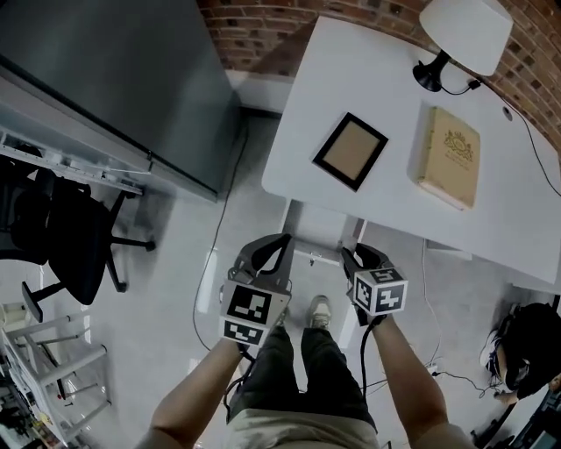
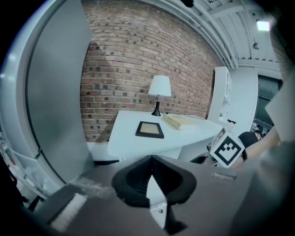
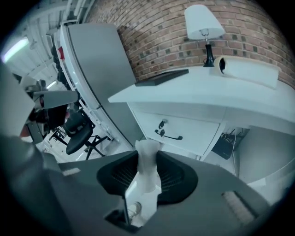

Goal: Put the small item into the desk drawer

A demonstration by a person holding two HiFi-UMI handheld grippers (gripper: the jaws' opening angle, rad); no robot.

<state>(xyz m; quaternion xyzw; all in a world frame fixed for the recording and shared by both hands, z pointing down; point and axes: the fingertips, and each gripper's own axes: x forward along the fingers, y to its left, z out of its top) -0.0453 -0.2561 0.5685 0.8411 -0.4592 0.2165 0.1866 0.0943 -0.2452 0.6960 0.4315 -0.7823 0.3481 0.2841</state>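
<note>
White desk against brick wall

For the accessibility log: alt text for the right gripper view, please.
The right gripper clamps a small white item between its jaws, aimed at the closed desk drawer with its dark handle. A lamp and book sit on the desktop above.

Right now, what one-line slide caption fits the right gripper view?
Right gripper shut on a small white item, facing the closed drawer of the white desk.

Closed gripper before white desk
</note>
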